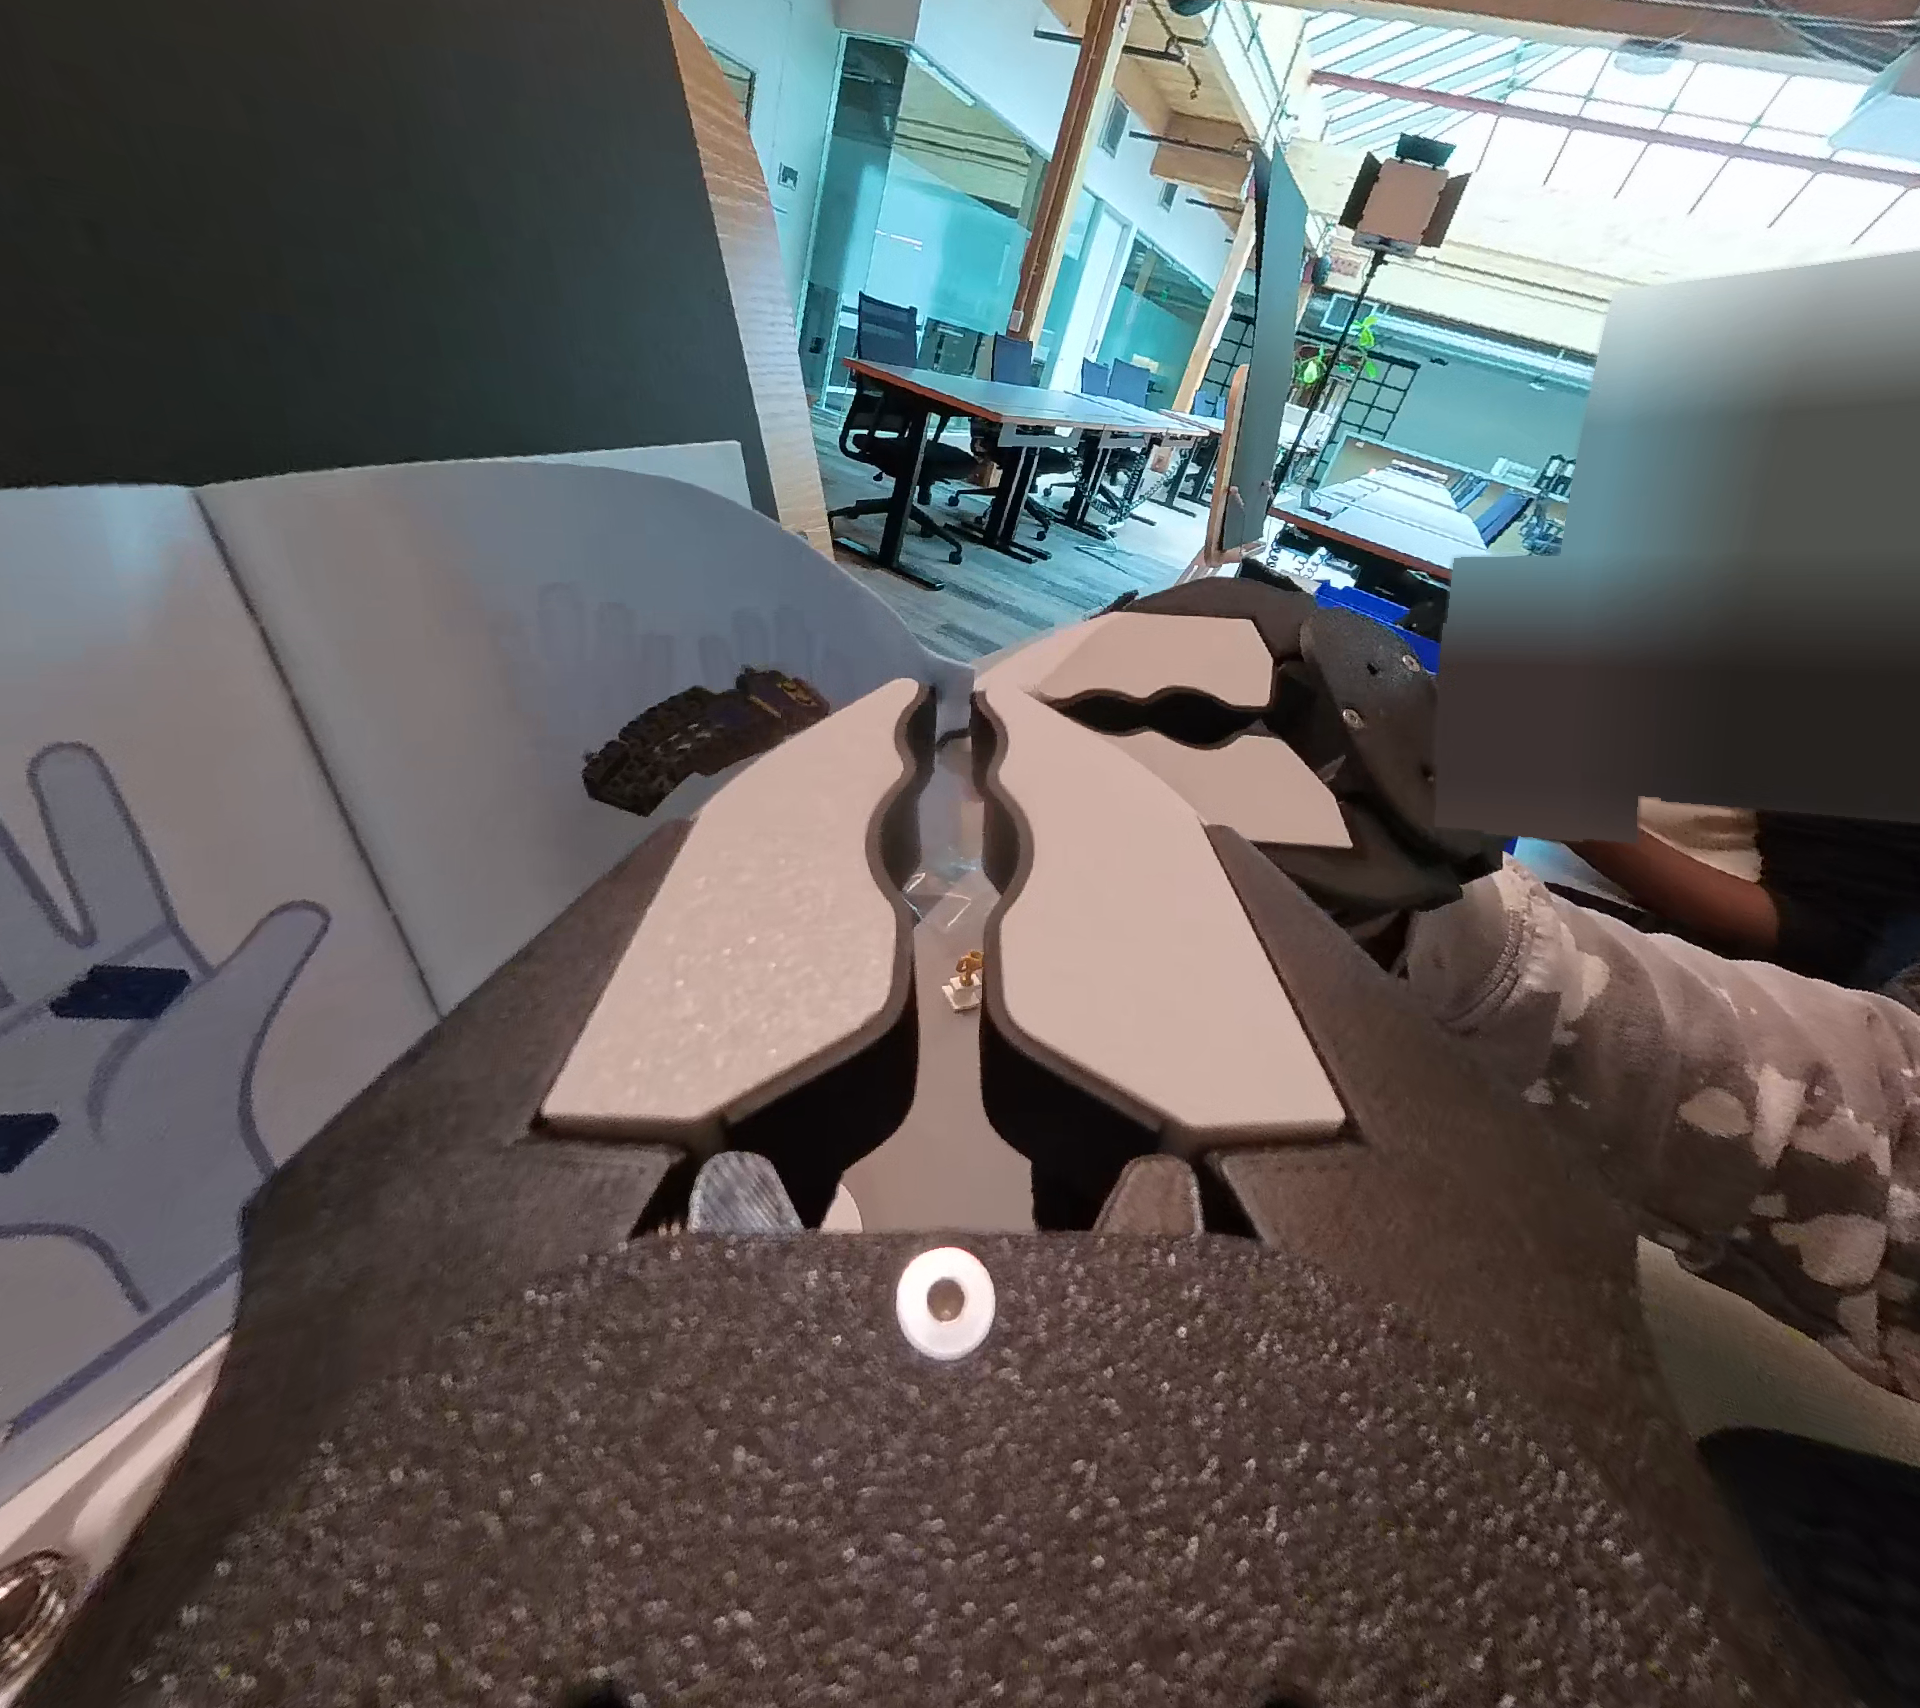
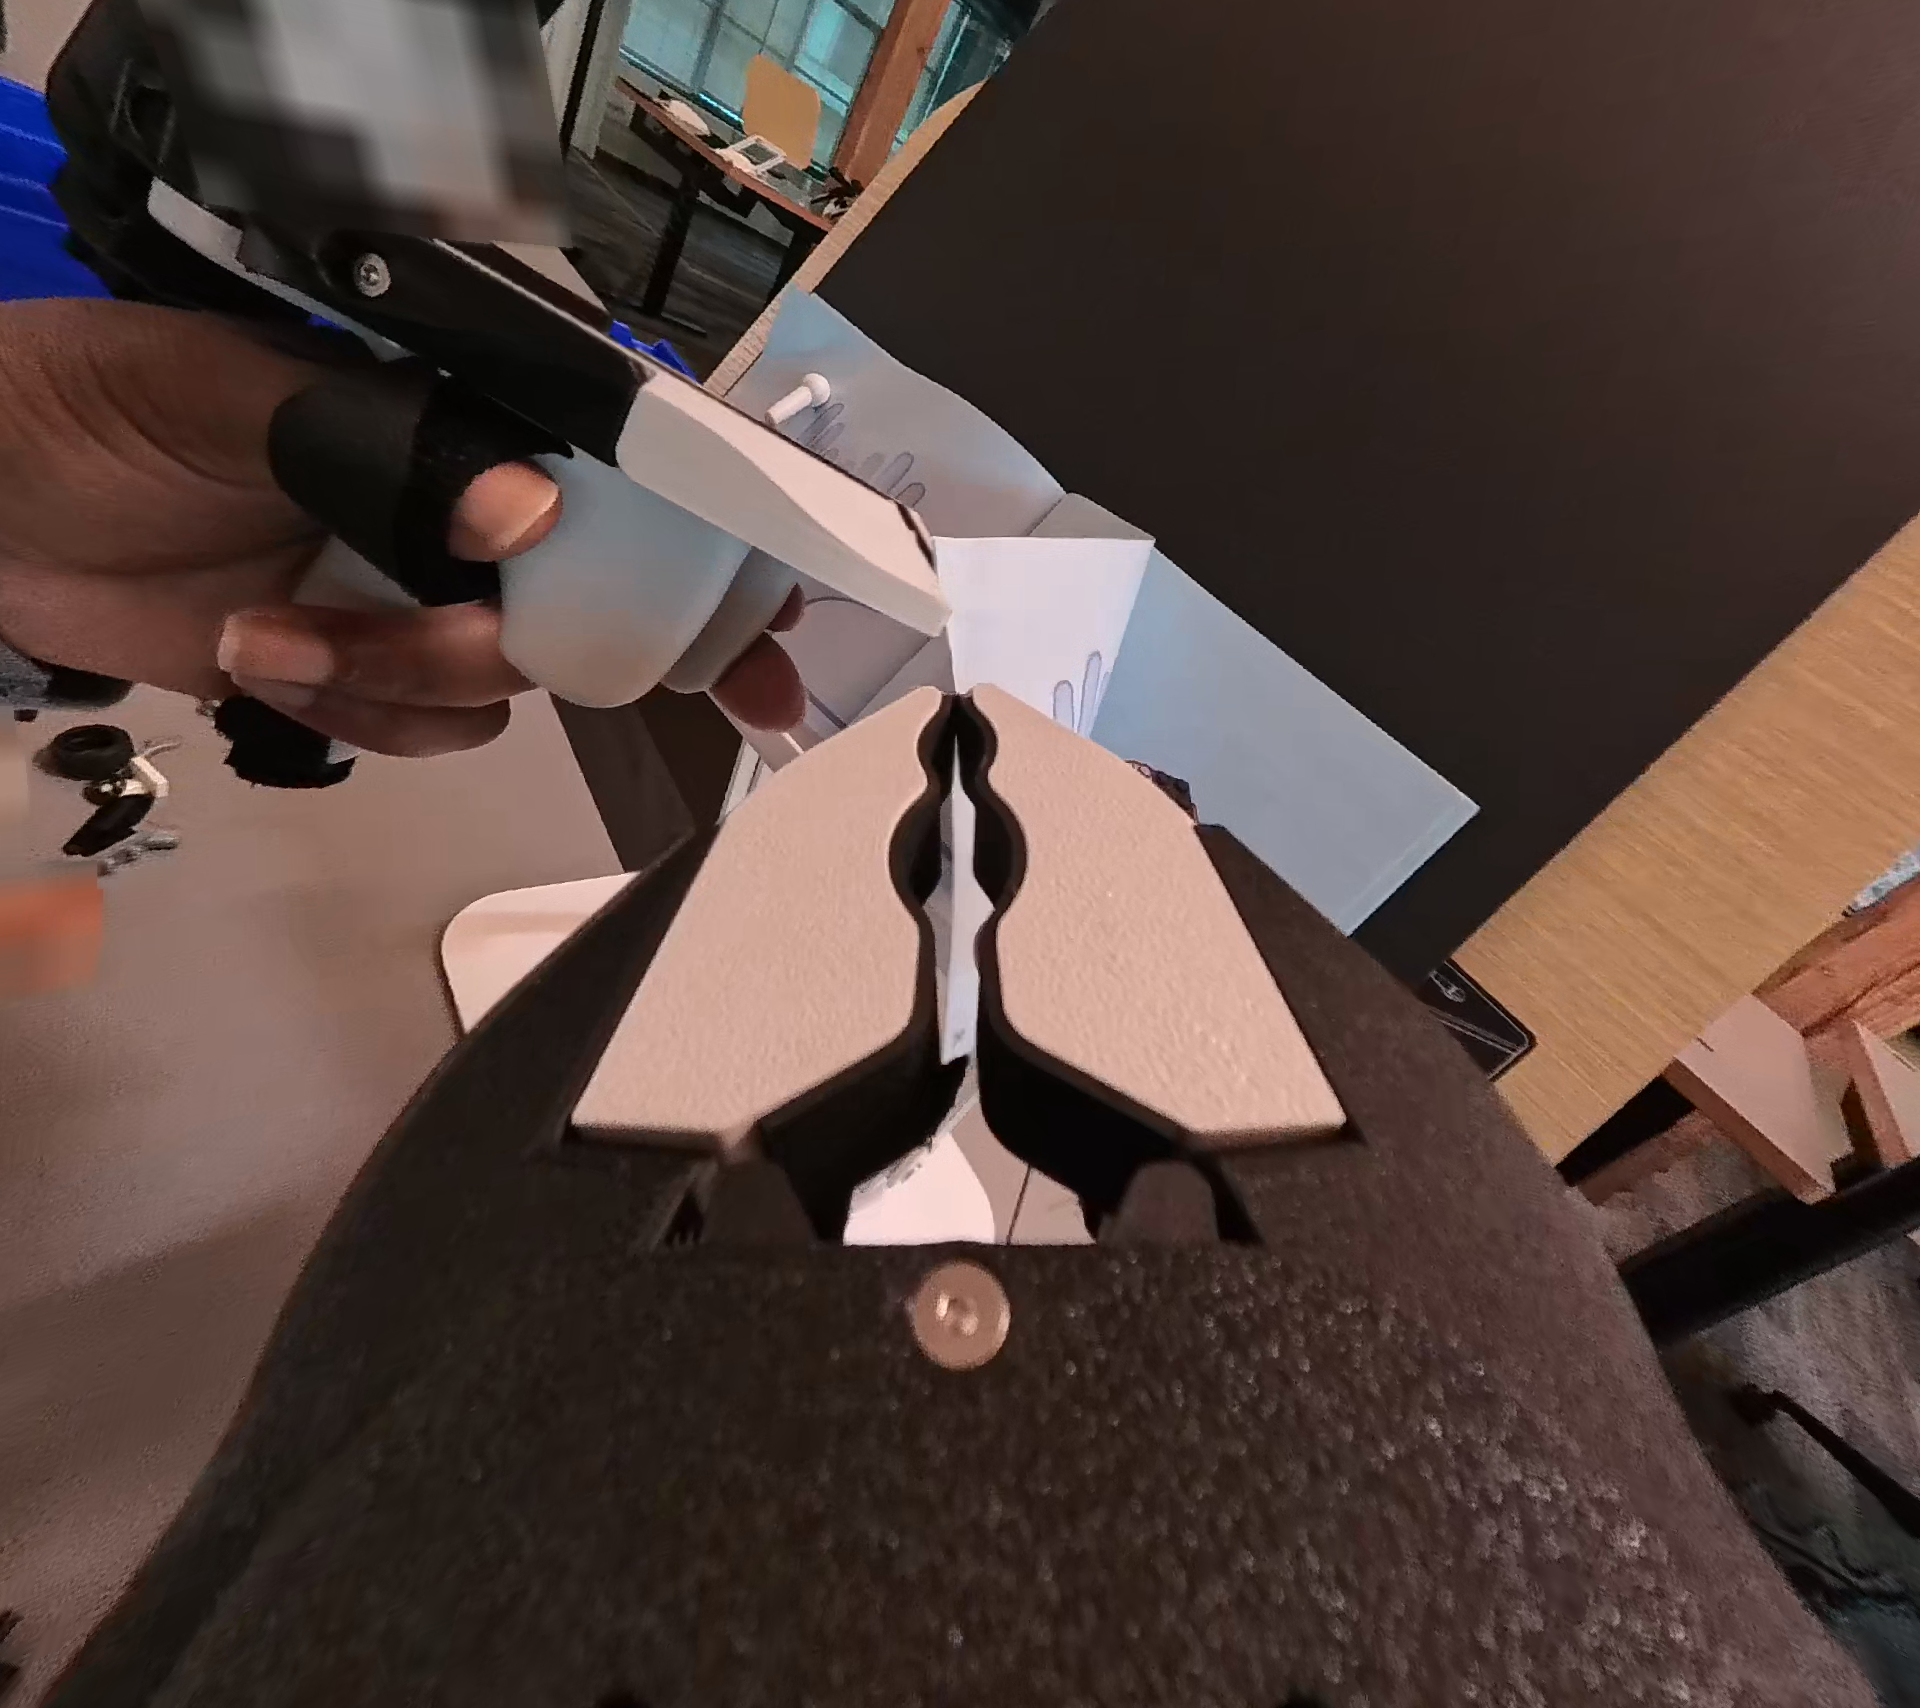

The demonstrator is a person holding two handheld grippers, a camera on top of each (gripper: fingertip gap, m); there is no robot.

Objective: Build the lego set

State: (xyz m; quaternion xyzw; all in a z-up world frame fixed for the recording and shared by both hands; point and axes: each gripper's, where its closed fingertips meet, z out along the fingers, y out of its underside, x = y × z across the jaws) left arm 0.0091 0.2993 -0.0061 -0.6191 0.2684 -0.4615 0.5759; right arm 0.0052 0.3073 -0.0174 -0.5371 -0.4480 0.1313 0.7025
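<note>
Left wrist view: the left gripper has its fingers drawn nearly together, with the curled corner of a pale blue instruction booklet pinched at the tips. A small white and gold lego piece lies under the gap between the fingers, on the surface below. To the left of the tips, the booklet shows a printed dark model.

In the right wrist view, the right gripper is clamped on a thin white page edge, with the booklet just beyond its tips. Loose dark lego parts lie far to its left, under the person's hand.
</note>
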